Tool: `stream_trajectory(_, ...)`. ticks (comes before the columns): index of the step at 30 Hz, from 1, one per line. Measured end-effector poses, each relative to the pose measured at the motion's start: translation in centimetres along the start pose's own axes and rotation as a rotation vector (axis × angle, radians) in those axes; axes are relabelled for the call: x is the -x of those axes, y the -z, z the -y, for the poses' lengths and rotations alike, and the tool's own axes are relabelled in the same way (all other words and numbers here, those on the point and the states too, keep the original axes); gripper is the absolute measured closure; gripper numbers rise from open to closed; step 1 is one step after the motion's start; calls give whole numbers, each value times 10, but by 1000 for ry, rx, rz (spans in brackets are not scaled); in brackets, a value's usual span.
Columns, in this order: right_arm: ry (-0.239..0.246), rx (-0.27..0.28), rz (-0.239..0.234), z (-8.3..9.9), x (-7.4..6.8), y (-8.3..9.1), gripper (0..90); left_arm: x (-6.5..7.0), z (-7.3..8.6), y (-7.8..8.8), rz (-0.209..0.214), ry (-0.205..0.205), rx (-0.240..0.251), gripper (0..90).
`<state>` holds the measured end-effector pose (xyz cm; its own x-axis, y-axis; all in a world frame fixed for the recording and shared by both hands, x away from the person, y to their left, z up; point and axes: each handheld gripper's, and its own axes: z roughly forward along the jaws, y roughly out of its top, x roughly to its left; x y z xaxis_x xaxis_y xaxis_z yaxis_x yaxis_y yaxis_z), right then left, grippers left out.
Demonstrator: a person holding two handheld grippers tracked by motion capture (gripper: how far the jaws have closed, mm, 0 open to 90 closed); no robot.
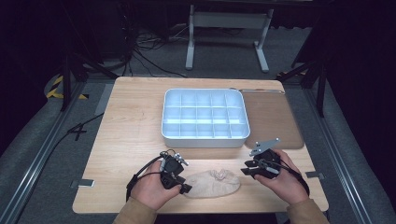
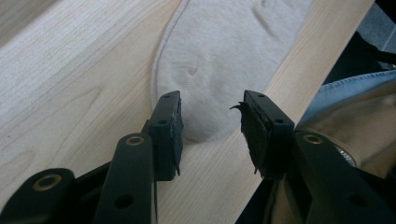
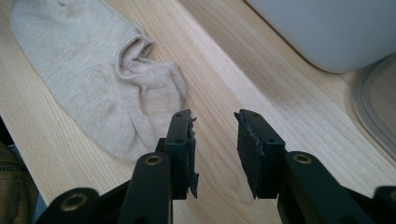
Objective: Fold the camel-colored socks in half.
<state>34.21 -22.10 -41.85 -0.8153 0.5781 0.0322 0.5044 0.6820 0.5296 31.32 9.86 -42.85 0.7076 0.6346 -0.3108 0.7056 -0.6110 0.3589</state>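
Near the front edge of the tabletop (image 1: 121,140) the beige sock (image 1: 212,183) lies flat between my two tools. My left tool (image 1: 183,185) sits at the sock's rounded end, jaws apart with that end between them, unpinched. My right tool (image 1: 247,169) hovers just off the cuff end, jaws apart and empty.
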Motion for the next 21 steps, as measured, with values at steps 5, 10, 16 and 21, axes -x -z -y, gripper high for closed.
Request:
stream_trajectory(5,16,-12,-2,-2,-5,-4,659,-4,1,-5,-38,26,4,578)
stream_trajectory(10,29,-21,-8,-3,-8,-8,660,-6,0,-14,-70,49,-20,575)
stream_trajectory(16,33,-32,-10,-2,-10,-11,660,1,-4,-21,-97,16,-40,580)
stream_trajectory(21,44,-35,-8,-2,-12,-12,660,10,-6,-24,-155,-47,-59,634)
